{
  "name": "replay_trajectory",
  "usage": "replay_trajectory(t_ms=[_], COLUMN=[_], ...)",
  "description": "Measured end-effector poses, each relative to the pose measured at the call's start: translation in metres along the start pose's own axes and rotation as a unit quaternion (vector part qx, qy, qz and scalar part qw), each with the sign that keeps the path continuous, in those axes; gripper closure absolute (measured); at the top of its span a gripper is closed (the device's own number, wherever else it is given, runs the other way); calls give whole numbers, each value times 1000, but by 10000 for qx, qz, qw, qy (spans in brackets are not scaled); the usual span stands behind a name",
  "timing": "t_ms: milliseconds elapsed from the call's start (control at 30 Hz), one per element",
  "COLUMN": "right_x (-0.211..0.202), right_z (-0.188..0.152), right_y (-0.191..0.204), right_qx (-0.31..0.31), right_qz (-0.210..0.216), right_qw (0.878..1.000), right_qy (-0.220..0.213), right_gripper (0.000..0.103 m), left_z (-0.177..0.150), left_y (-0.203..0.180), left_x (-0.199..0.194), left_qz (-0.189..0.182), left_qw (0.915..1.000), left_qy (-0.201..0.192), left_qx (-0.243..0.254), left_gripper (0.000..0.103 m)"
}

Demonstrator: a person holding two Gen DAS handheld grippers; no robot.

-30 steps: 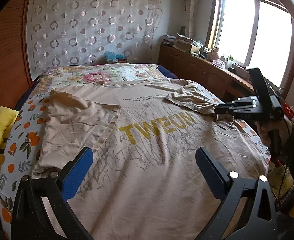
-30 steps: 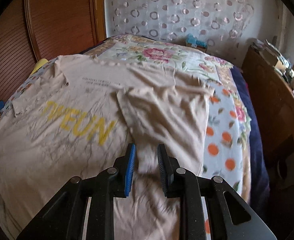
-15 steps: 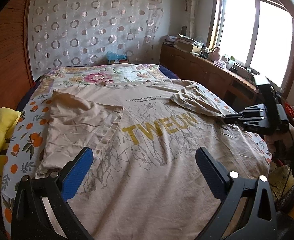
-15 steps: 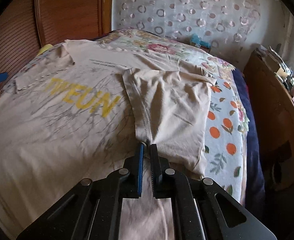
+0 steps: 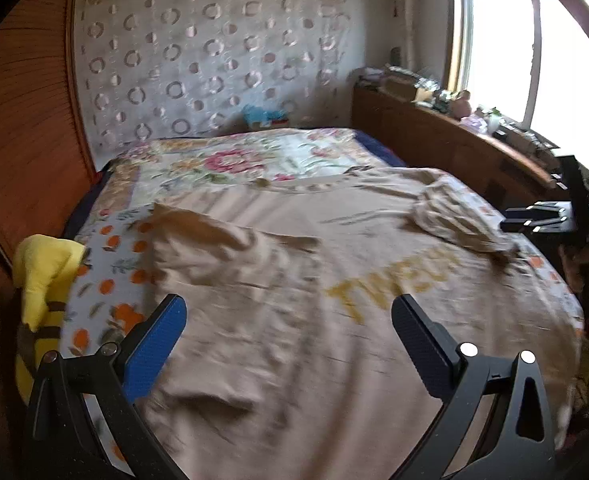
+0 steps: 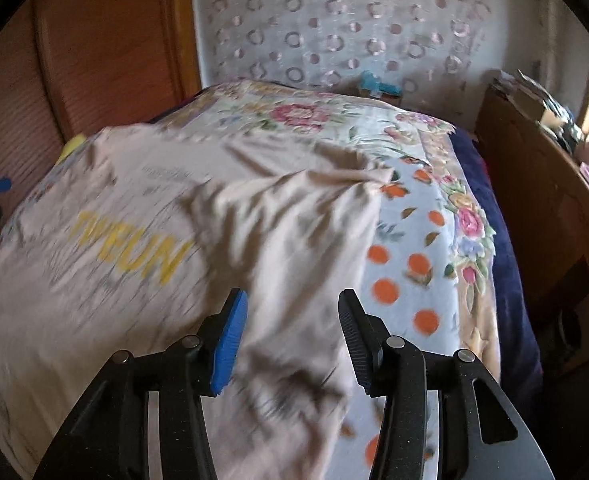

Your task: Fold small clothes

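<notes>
Across the bed (image 5: 142, 236), with its flowered and orange-dotted cover, a beige T-shirt (image 5: 294, 320) lies spread flat, yellow lettering up, collar toward the far wall. Both sleeves are turned inward over the body: the left sleeve (image 5: 214, 248) lies as a broad flap, and the right sleeve (image 6: 294, 232) is laid over the chest by the lettering. A yellow soft toy (image 5: 46, 276) sits at the bed's left edge.

The left tongs (image 5: 290, 332) hover wide open above the near part of the shirt, holding nothing. The right tongs (image 6: 290, 324) are opening over the right sleeve's near end; cloth shows beneath the gap, but the pads do not press it.

By my reading, the sleeve-folding step is just being finished on the right side. The next move likely calls for each pair of tongs to take a near hem corner, pinching both layers, then carry the hem evenly toward the collar so the fold lands square.
</notes>
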State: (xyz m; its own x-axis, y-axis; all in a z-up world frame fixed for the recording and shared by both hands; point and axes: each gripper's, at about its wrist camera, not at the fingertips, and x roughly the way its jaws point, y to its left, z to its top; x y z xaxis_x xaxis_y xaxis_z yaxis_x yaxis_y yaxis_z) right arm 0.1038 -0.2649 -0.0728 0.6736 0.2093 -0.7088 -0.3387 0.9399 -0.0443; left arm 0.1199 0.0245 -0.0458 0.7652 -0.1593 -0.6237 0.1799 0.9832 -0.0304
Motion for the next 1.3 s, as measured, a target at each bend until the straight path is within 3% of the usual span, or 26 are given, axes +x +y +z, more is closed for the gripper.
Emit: replay_trajectory(t_ms=[200,567,733,767,1133,1300], right_x=[38,115,135,138,135,124], right_z=[27,67,82,84,95,84], right_y=[-39,-63,-67,-66,-80,-70], right_qx=[538,849,676,636,807,649], right_qz=[58,232,249,225,-58,-171], right_qw=[9985,9959,9973,9977,9964,9977], right_qy=[29,197,113,93,-257,-133], right_gripper=[54,54,80,80,80,67], left_z=[9,18,13,10,9,10], left_y=[38,90,96,95,98,98], left_x=[29,91,110,114,119,120], left_qz=[276,692,708,695,523,519], left_qw=[9990,9930,9905,9898,9891,9891], left_qy=[281,868,1120,1196,1296,1297], left_qx=[-207,-398,-373,-343,-453,-456], left_gripper=[0,0,0,0,0,0])
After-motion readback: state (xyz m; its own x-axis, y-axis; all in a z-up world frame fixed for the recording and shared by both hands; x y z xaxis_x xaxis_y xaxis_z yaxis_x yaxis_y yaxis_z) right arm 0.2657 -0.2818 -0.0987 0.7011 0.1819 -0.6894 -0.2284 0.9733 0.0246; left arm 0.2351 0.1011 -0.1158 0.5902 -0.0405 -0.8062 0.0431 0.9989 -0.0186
